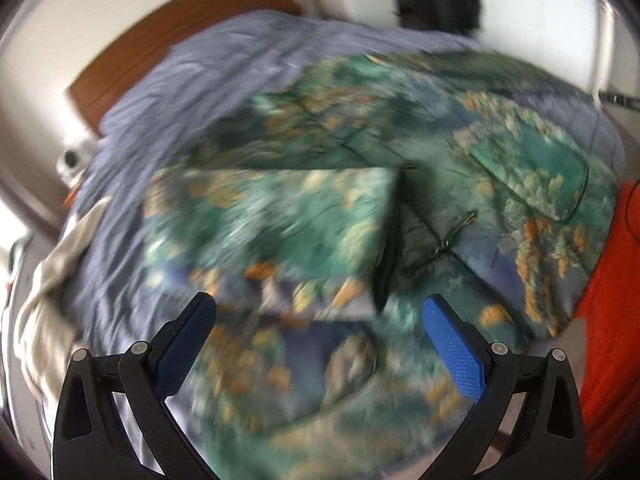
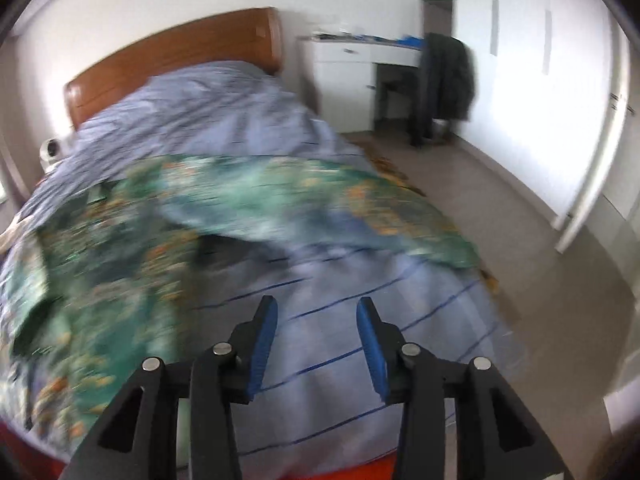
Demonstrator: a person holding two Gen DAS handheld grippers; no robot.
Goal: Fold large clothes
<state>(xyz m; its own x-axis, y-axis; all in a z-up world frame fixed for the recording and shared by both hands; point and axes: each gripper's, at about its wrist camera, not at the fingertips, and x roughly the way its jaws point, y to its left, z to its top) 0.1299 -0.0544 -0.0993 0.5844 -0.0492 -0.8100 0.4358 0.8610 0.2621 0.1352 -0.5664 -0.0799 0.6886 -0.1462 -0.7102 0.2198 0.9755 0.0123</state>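
Note:
A large green garment (image 1: 280, 220) with orange and blue print lies spread over the bed, one flap folded across it and a pocket at the right. My left gripper (image 1: 320, 312) hangs above its near part, jaws wide open, nothing between the blue pads (image 1: 452, 352). In the right wrist view the same garment (image 2: 120, 248) covers the left and middle of the bed, blurred. My right gripper (image 2: 316, 312) stands partly open over the striped blue bedcover (image 2: 360, 320), to the right of the garment, holding nothing.
The bed has a wooden headboard (image 2: 180, 48) and a lilac duvet (image 2: 200, 112). A cream cloth (image 1: 52, 280) lies at the bed's left edge. Red fabric (image 1: 612, 320) shows at the right. A white desk (image 2: 352, 60) and a dark coat (image 2: 444, 76) stand by the far wall.

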